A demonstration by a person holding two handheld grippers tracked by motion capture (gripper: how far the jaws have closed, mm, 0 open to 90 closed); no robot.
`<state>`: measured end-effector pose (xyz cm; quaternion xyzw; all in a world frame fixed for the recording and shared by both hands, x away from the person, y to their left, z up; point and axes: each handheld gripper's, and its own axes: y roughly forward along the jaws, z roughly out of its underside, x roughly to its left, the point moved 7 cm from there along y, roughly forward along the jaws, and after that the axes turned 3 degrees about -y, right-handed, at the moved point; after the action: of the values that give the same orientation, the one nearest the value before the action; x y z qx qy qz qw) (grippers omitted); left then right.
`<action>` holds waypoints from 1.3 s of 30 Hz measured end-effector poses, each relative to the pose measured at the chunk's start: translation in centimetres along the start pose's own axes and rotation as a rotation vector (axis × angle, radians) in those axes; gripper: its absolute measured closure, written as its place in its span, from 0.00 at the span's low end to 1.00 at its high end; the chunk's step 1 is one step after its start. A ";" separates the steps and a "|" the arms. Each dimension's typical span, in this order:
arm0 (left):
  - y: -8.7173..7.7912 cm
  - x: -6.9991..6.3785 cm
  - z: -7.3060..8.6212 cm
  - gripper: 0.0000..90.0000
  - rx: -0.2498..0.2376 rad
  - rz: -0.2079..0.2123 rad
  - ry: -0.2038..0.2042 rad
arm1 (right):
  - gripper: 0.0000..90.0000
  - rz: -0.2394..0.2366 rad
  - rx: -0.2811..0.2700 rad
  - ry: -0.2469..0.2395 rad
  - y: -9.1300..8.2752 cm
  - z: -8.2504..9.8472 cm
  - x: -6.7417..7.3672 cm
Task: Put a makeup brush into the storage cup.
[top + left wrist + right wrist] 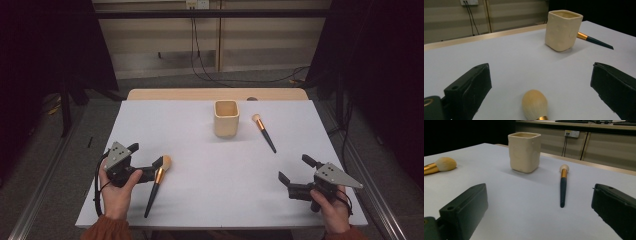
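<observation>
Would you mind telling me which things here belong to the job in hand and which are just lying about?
In the job: large brush between the open left gripper's jaws; small brush; cream cup; open right gripper.

Lying about: cables on the floor; wall socket.

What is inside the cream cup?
The cream cup looks empty from above: bare inner walls show, nothing sticks out. Its near wall hides part of the bottom.

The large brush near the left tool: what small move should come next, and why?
Probably close the left tool on the large brush. Its jaws stand open on either side of the bristle head, which lies flat on the table between them, not yet gripped. The cup stands farther off.
</observation>
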<state>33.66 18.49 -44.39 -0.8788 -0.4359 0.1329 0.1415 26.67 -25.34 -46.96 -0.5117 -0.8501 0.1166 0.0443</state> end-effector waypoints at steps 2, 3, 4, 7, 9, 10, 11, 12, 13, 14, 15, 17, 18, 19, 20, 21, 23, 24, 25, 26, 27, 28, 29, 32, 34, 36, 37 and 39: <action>0.3 0.0 0.0 0.03 0.037 -0.003 -0.002 | 0.00 -0.004 0.003 -0.003 0.0 0.0 0.1; 0.4 0.0 0.1 0.03 0.055 -0.002 -0.002 | 0.00 -0.002 0.003 -0.004 0.0 0.0 0.1; 0.5 0.0 0.1 0.03 0.068 -0.001 -0.002 | 0.00 -0.002 0.003 -0.004 0.0 0.0 0.1; 0.8 -0.1 0.3 0.02 0.127 0.007 0.002 | 0.00 0.003 0.006 -0.002 0.0 0.1 -0.1; 1.0 -0.1 0.5 0.03 0.187 -0.004 0.020 | 0.00 0.001 0.004 0.001 0.0 0.1 -0.1; 1.0 -0.1 0.6 0.03 0.207 -0.016 0.024 | 0.00 0.001 0.010 0.001 0.0 0.1 0.0; 1.1 -0.2 0.8 0.03 0.234 -0.020 0.032 | 0.00 0.000 0.011 0.003 0.1 0.1 0.0; 1.1 -0.4 0.8 0.04 0.251 -0.009 0.030 | 0.00 -0.002 0.012 0.000 0.1 0.1 0.0; 1.1 -0.4 0.8 0.04 0.251 -0.009 0.030 | 0.00 -0.002 0.012 0.000 0.1 0.1 0.0; 1.1 -0.5 0.9 0.04 0.263 -0.007 0.027 | 0.00 -0.004 0.013 -0.003 0.1 0.1 0.1; 1.2 -0.5 0.9 0.05 0.277 -0.009 0.025 | 0.00 -0.005 0.017 -0.008 0.2 0.1 0.1; 1.1 -0.4 1.0 0.05 0.320 -0.015 0.011 | 0.00 -0.009 0.018 -0.008 0.2 0.1 0.2; 1.1 -0.3 1.1 0.05 0.336 -0.020 0.008 | 0.00 -0.009 0.018 -0.008 0.2 0.1 0.2; 1.1 -0.2 1.1 0.06 0.358 -0.033 0.003 | 0.00 -0.010 0.018 -0.008 0.2 0.2 0.1; 1.0 -0.1 1.2 0.06 0.383 -0.041 -0.004 | 0.00 -0.011 0.019 -0.004 0.2 0.2 0.1; 1.0 0.0 1.2 0.06 0.421 -0.047 -0.011 | 0.00 -0.012 0.019 -0.004 0.2 0.2 0.2; 1.0 -0.1 1.3 0.06 0.434 -0.050 -0.014 | 0.00 -0.012 0.021 -0.006 0.2 0.2 0.2; 1.1 -0.1 1.4 0.06 0.478 -0.054 -0.014 | 0.00 -0.016 0.025 -0.010 0.2 0.2 0.2; 1.1 -0.1 1.4 0.06 0.478 -0.054 -0.014 | 0.00 -0.016 0.025 -0.010 0.2 0.2 0.2; 1.2 -0.2 1.5 0.07 0.491 -0.047 -0.015 | 0.00 -0.014 0.028 -0.008 0.3 0.2 0.3; 1.2 -0.3 1.5 0.07 0.506 -0.048 -0.013 | 0.00 -0.014 0.028 -0.008 0.3 0.2 0.3; 1.3 -0.4 1.5 0.09 0.522 -0.041 -0.005 | 0.00 -0.016 0.029 -0.011 0.3 0.2 0.4; 1.3 -0.5 1.6 0.09 0.545 -0.044 -0.004 | 0.00 -0.015 0.030 -0.012 0.3 0.2 0.3; 1.3 -0.5 1.7 0.09 0.572 -0.041 0.004 | 0.00 -0.021 0.034 -0.006 0.3 0.3 0.3; 1.3 -0.4 2.0 0.08 0.614 -0.034 -0.012 | 0.00 -0.020 0.036 -0.007 0.3 0.3 0.3; 1.3 -0.4 2.4 0.08 0.675 -0.030 -0.039 | 0.00 -0.026 0.034 -0.010 0.3 0.3 0.4; 1.3 -0.4 2.4 0.08 0.675 -0.030 -0.039 | 0.00 -0.026 0.034 -0.010 0.3 0.3 0.4; 1.5 -0.3 3.0 0.06 0.750 -0.017 -0.029 | 0.00 -0.026 0.037 -0.010 0.3 0.4 0.4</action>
<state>33.52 17.74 -47.72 -0.7604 -0.3661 0.2945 0.4482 26.72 -24.90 -47.40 -0.4989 -0.8547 0.1341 0.0509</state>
